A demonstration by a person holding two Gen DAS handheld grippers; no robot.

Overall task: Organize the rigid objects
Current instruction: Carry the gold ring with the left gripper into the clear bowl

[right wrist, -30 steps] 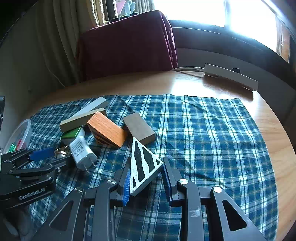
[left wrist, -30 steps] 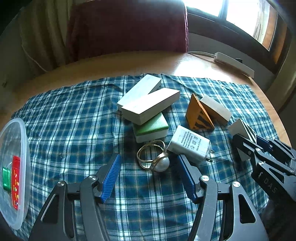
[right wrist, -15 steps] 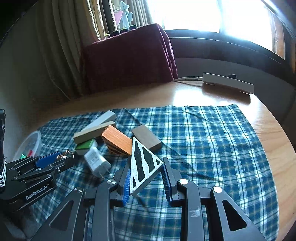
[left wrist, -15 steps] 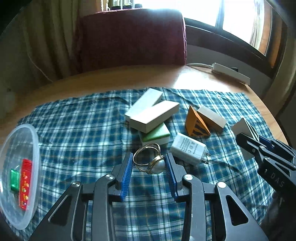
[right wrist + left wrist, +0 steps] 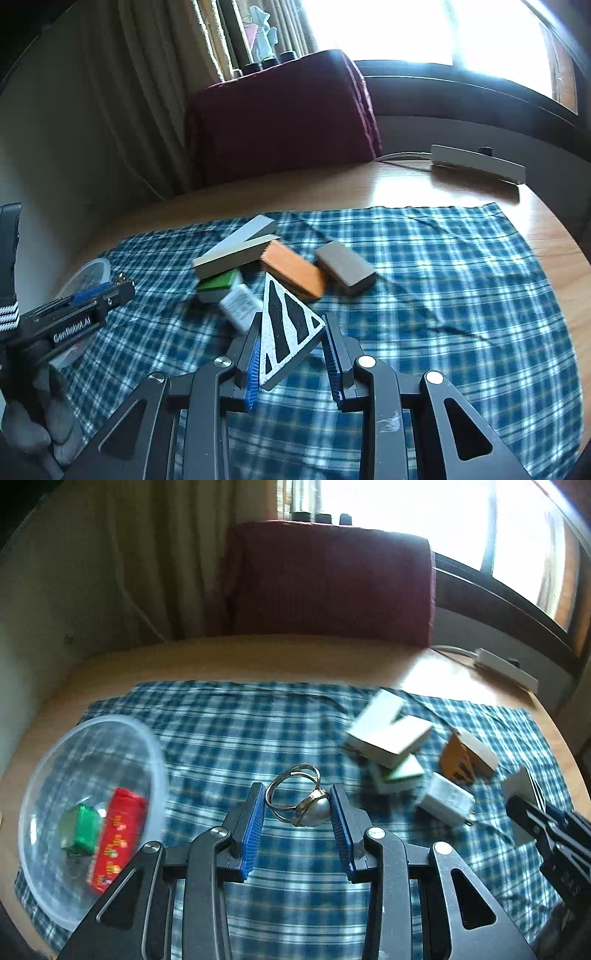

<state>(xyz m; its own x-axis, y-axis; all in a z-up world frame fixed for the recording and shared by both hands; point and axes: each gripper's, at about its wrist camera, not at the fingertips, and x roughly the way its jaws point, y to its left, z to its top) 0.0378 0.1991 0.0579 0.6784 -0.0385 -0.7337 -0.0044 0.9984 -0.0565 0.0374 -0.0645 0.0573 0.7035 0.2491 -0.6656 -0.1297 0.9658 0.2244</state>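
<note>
On the table lies a cloth. At the near left of the cloth stands a bowl, and in it two small blocks lie side by side. To the right is a heap of blocks: two long ones lie on top of a flat one. Near to this heap lies a charger, and right of the heap is a wedge with one more block behind it. Far right, off the cloth, lies a power strip. Behind the table stands a chair.
</note>
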